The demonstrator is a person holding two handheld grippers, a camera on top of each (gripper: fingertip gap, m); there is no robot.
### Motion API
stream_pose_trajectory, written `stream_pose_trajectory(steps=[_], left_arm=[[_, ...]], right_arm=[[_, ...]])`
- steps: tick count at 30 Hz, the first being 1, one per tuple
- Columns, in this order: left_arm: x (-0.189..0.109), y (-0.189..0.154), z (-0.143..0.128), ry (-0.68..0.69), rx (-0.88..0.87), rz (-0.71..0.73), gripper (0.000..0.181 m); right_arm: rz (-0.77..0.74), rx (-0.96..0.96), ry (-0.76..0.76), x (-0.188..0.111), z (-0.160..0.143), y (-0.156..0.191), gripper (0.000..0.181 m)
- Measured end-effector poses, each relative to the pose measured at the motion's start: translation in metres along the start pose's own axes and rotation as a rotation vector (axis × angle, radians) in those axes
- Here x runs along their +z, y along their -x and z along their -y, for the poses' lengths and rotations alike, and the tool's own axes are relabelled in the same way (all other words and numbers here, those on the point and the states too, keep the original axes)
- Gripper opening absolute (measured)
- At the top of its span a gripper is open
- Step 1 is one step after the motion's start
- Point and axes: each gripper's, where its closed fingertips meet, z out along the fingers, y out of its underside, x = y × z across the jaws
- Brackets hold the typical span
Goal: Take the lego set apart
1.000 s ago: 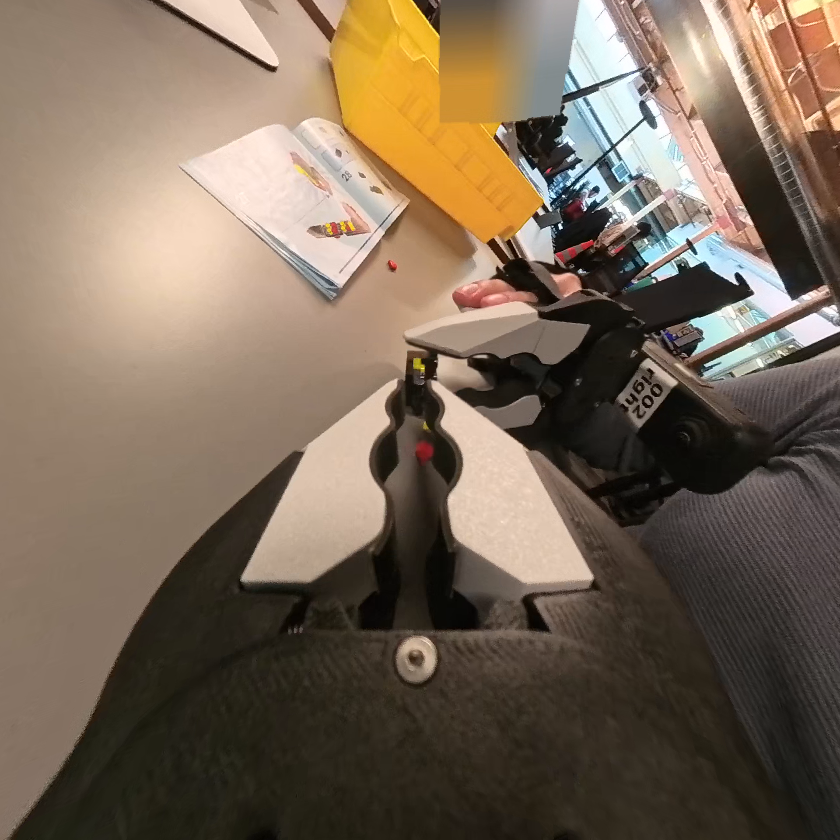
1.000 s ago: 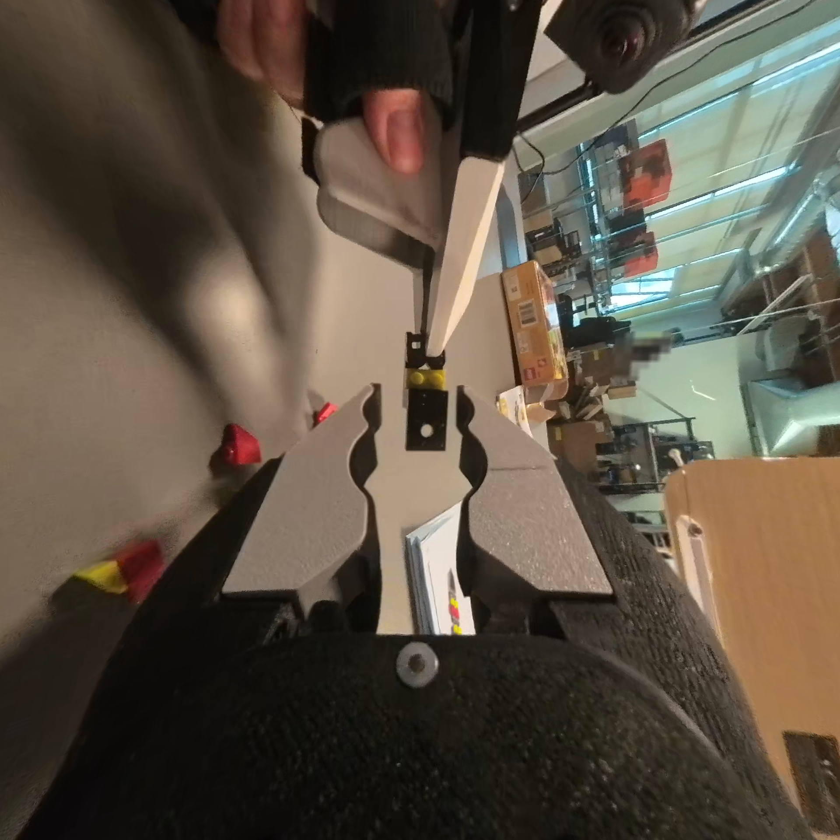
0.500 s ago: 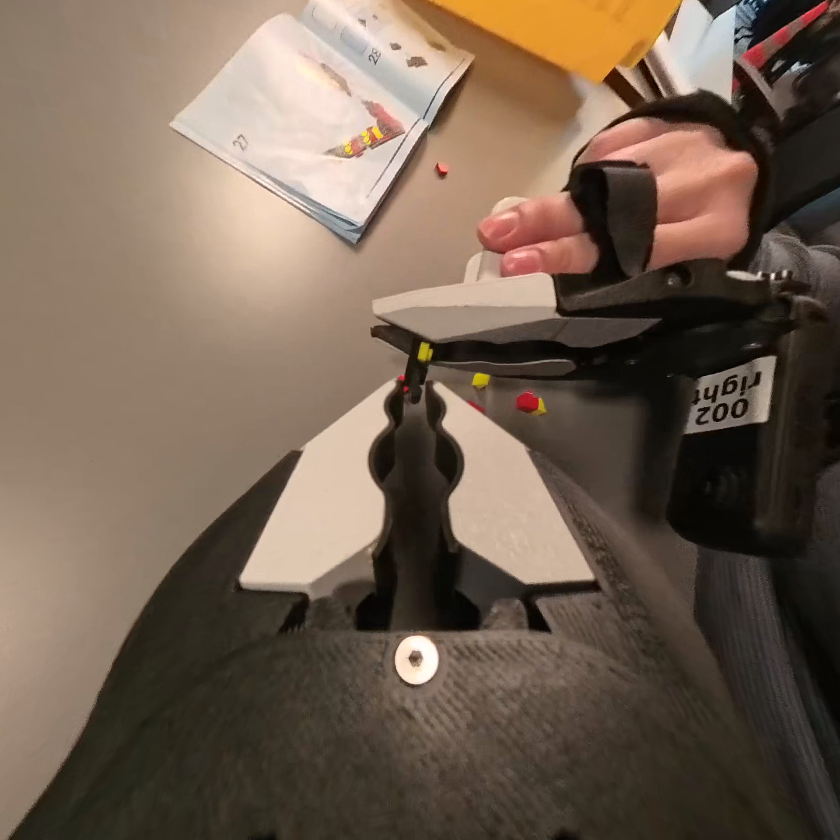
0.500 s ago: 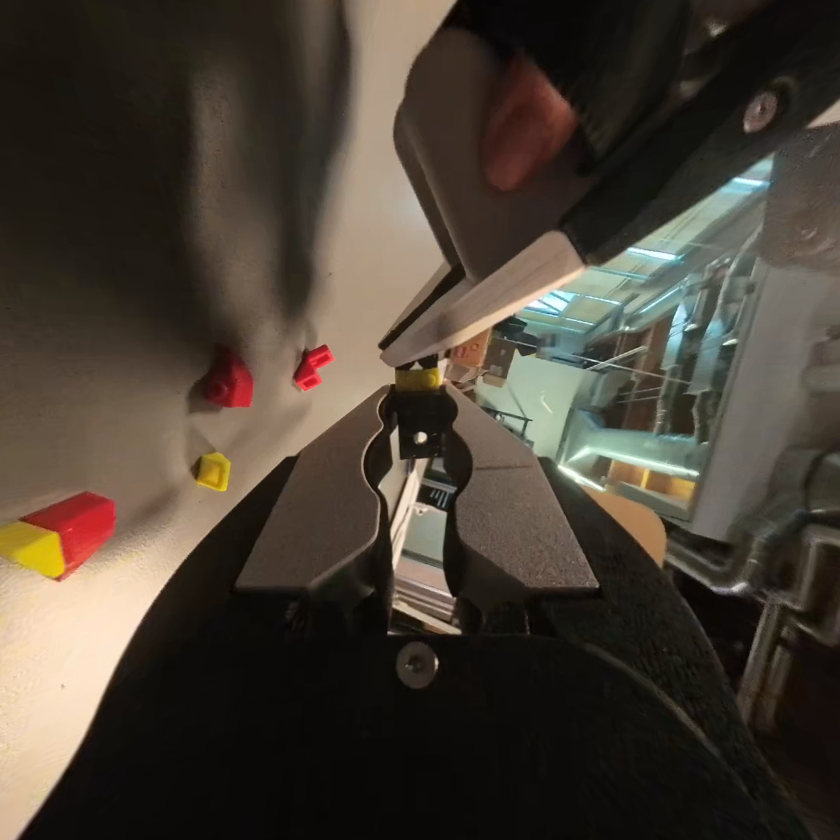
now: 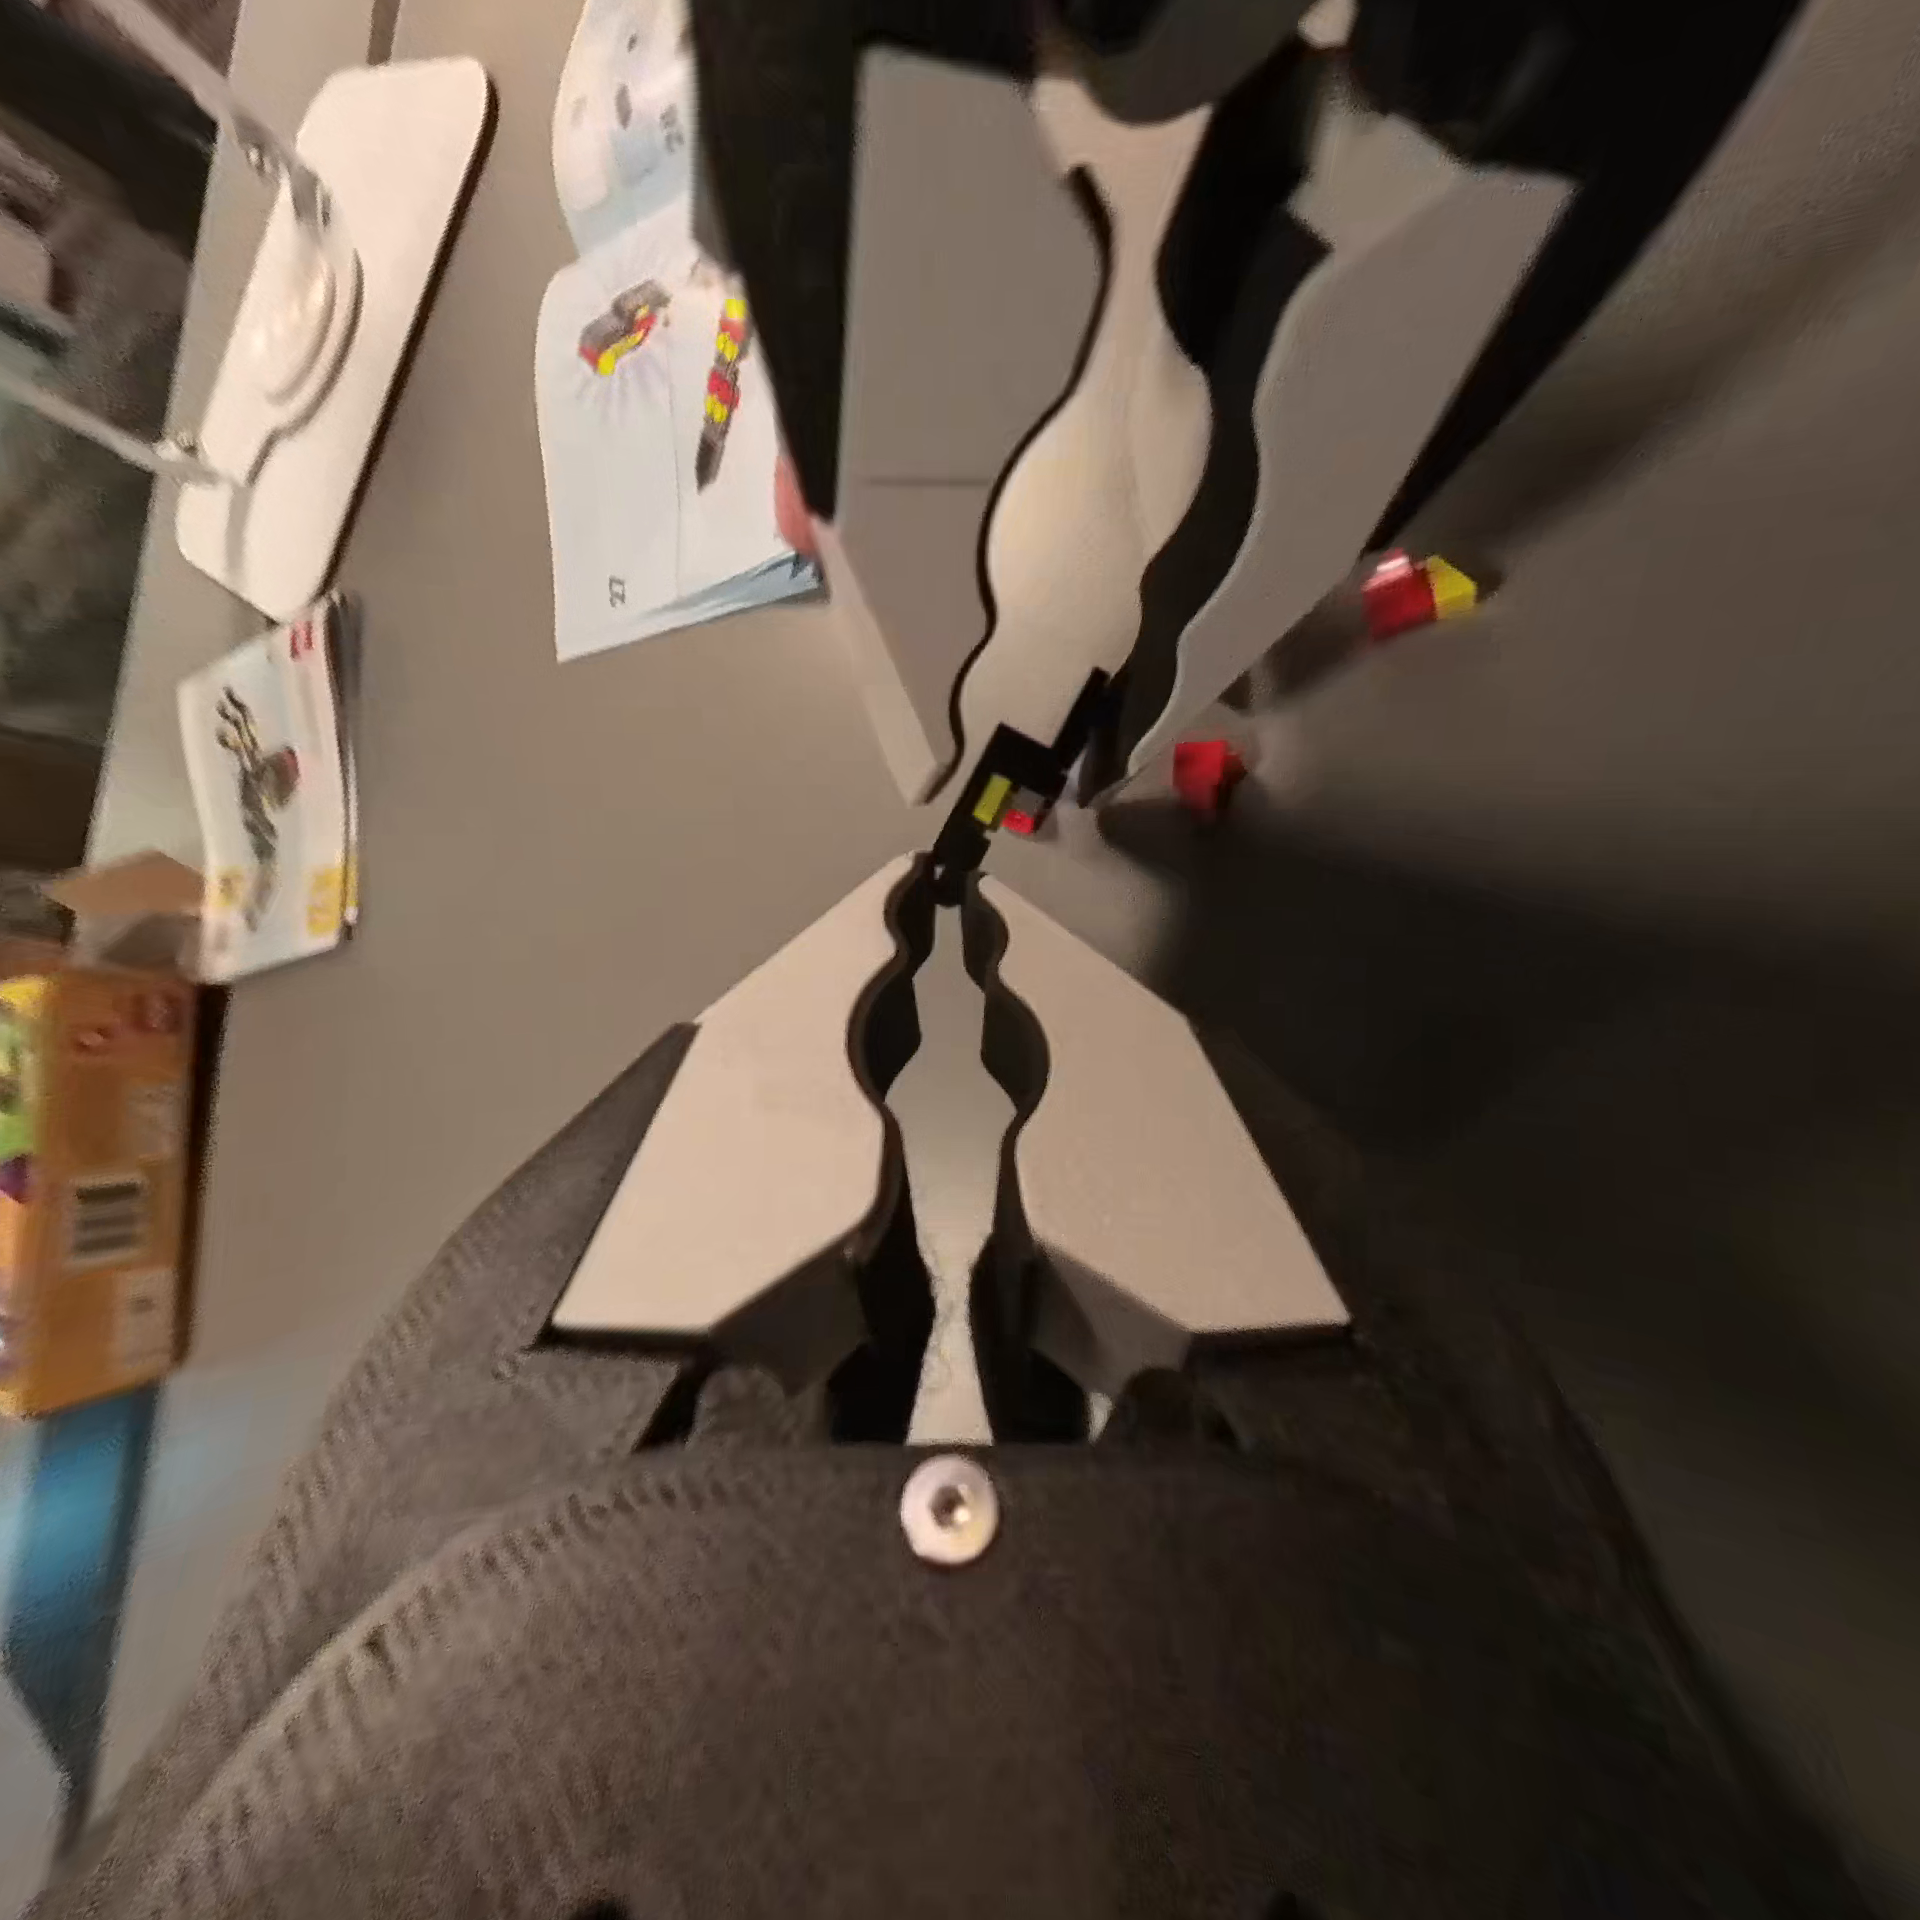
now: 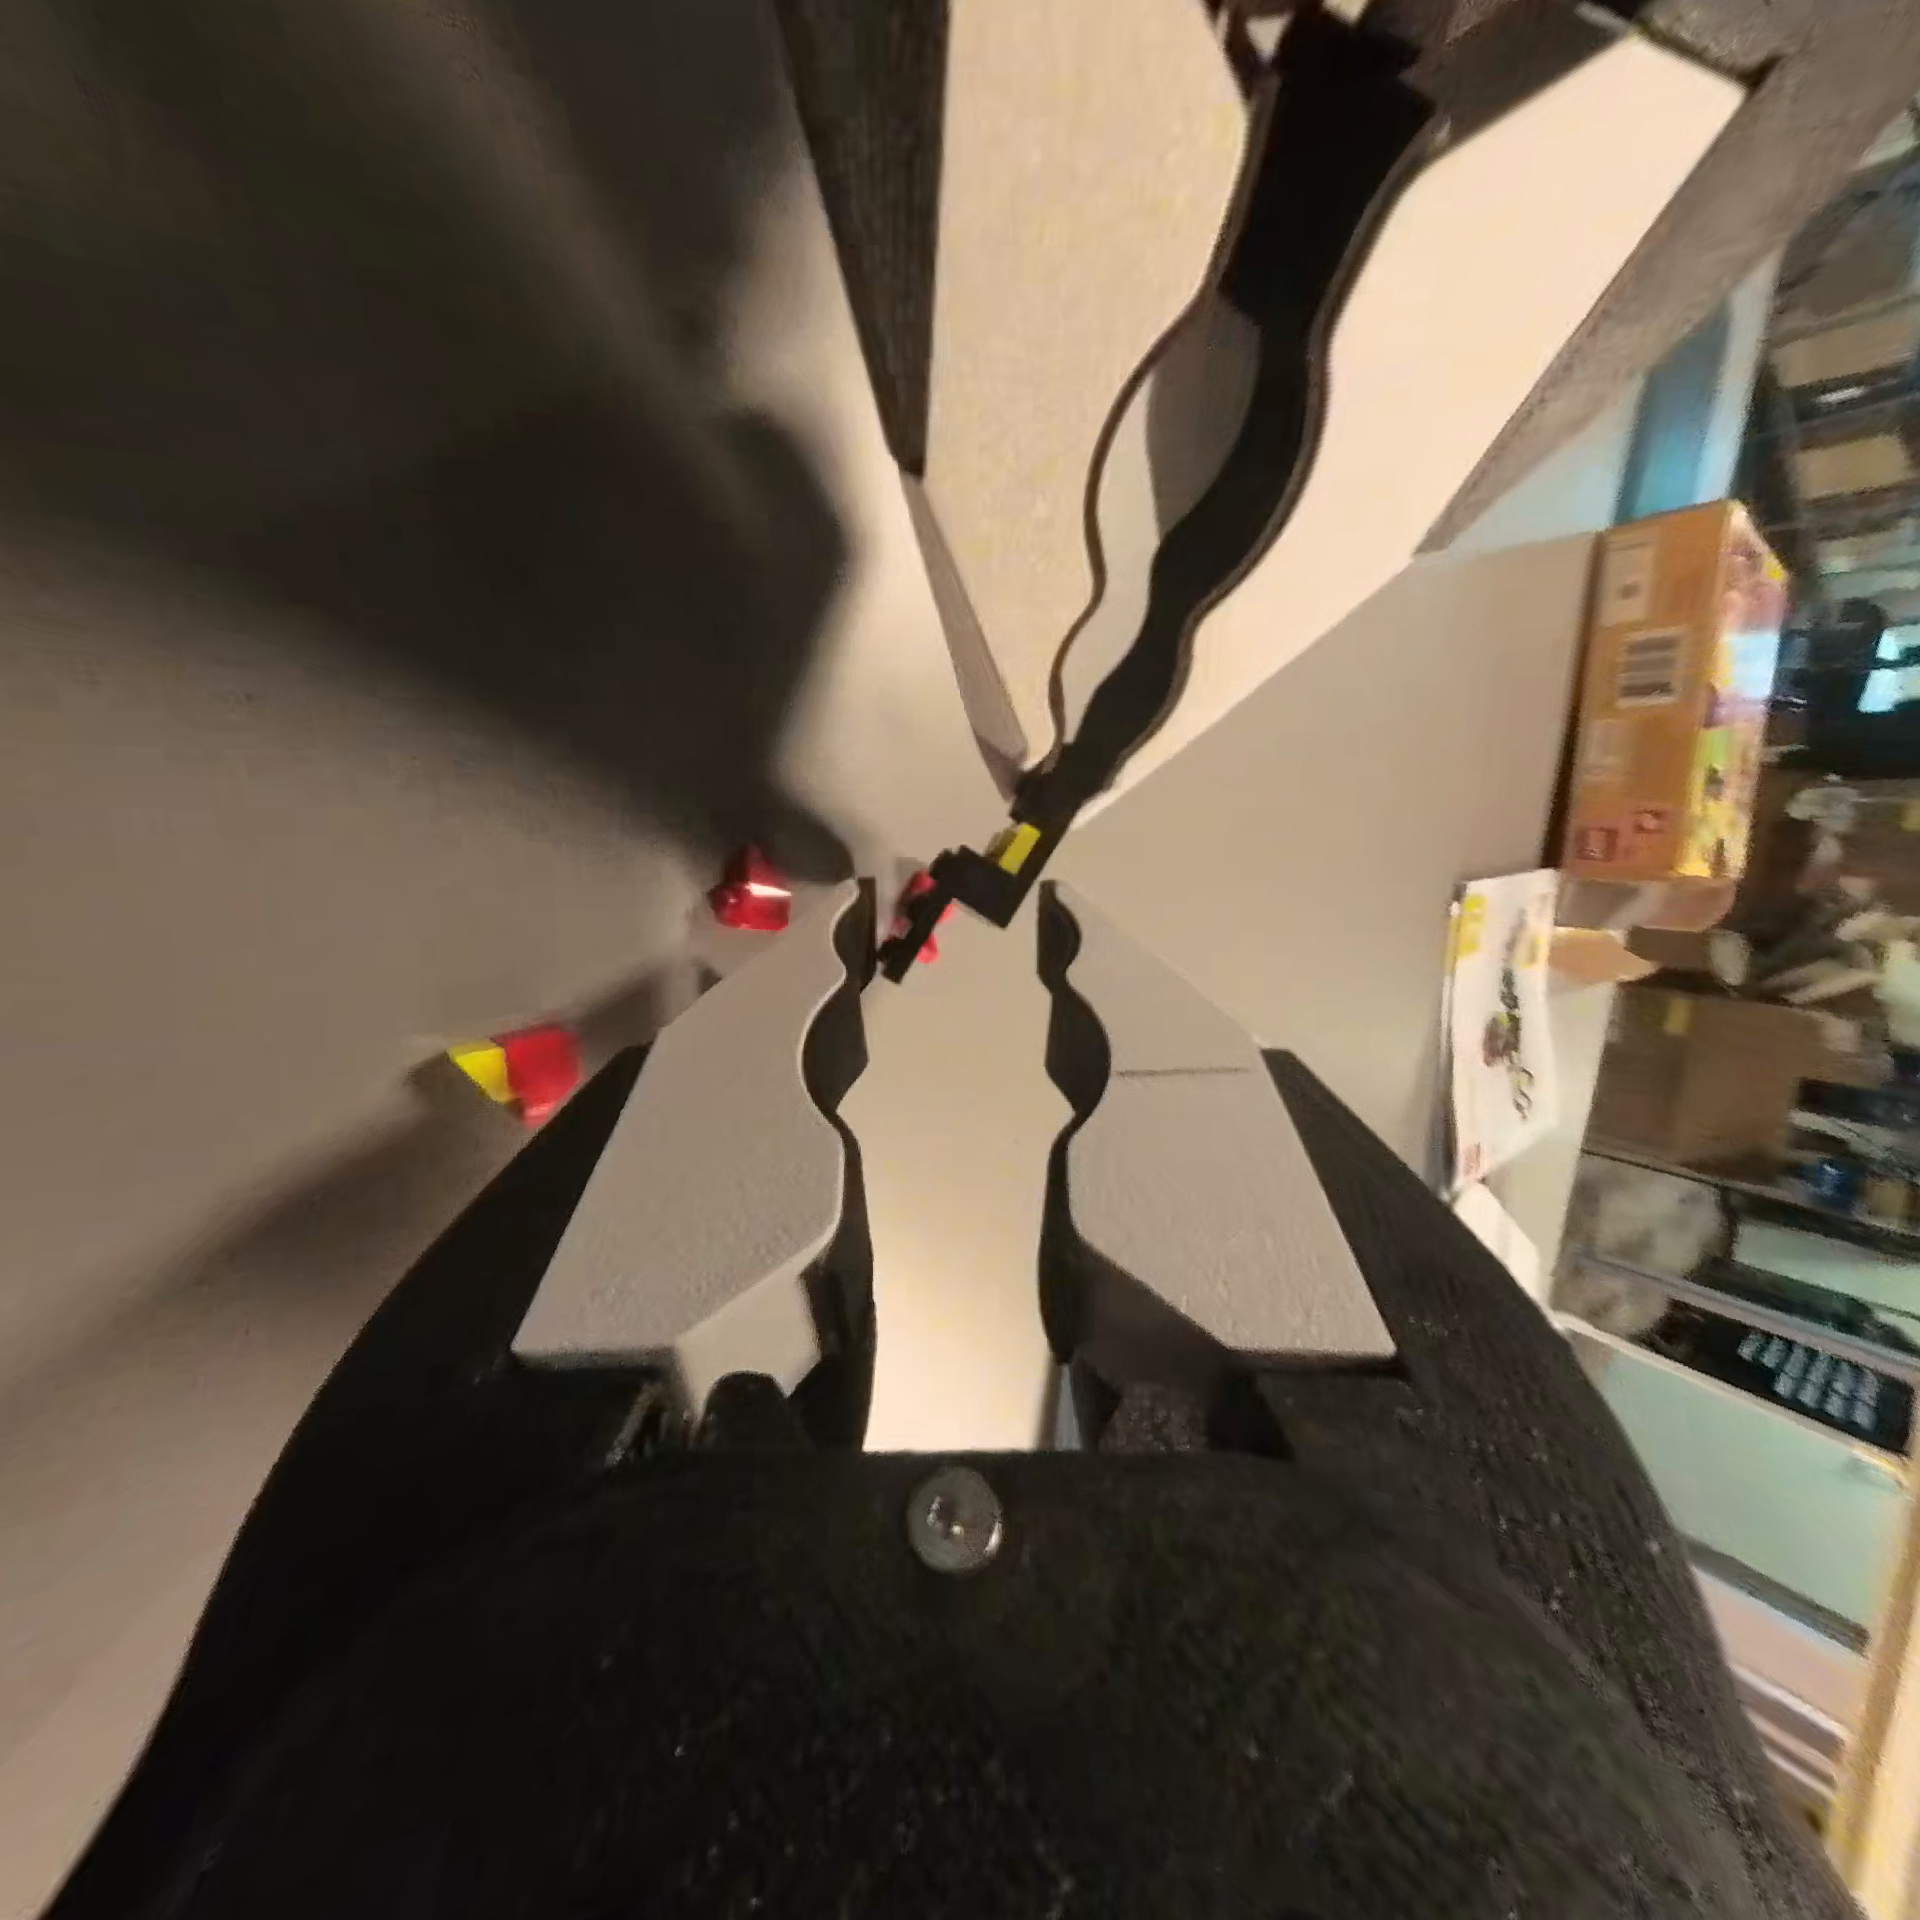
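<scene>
A small lego piece, black with a yellow and a red part, hangs in the air between the two grippers above the grey table. My left gripper is shut on its black end. My right gripper faces it tip to tip; its jaws stand apart, with the piece between them. In the left wrist view the right gripper comes in from above. In the right wrist view the left gripper comes in from above. A loose red brick and a red-and-yellow brick lie on the table.
An open instruction booklet, a second booklet, an orange box and a white stand base lie to the left in the left wrist view. The loose bricks lie just right of the grippers. Only a small space, under 4 cm, lies between the two pairs of fingers. Between my right fingertips and the red-and-yellow brick there is roughly 7 cm. Look for it in the left wrist view too.
Both grippers have swung round to face each other tip to tip over the table. The right gripper, shut on the piece half a second ago, now stands open. The left keeps hold.
</scene>
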Motion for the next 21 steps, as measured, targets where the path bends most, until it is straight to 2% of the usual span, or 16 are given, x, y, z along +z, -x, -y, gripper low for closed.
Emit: stream_pose_trajectory(steps=[6,10,15,17,19,21], left_arm=[[-0.006,-0.003,0.003,-0.052,0.099,0.012,0.004],[-0.009,0.001,0.000,-0.070,0.047,0.003,0.004],[-0.009,0.004,0.002,-0.091,-0.054,-0.008,0.004],[-0.014,0.013,0.004,-0.115,-0.026,0.069,0.005],[-0.025,0.022,0.010,-0.156,0.006,0.158,0.005],[-0.035,0.030,0.016,-0.178,0.069,0.255,0.005]], right_arm=[[0.076,0.088,-0.082,-0.004,0.010,0.007,0.026],[0.028,0.142,-0.118,-0.006,0.016,0.000,0.026],[-0.054,0.117,-0.071,-0.005,0.013,-0.010,0.018],[-0.120,0.207,-0.100,-0.008,0.015,-0.022,0.013],[-0.156,0.353,-0.194,-0.017,0.021,-0.034,0.013],[-0.213,0.405,-0.241,-0.025,0.026,-0.044,0.013]])
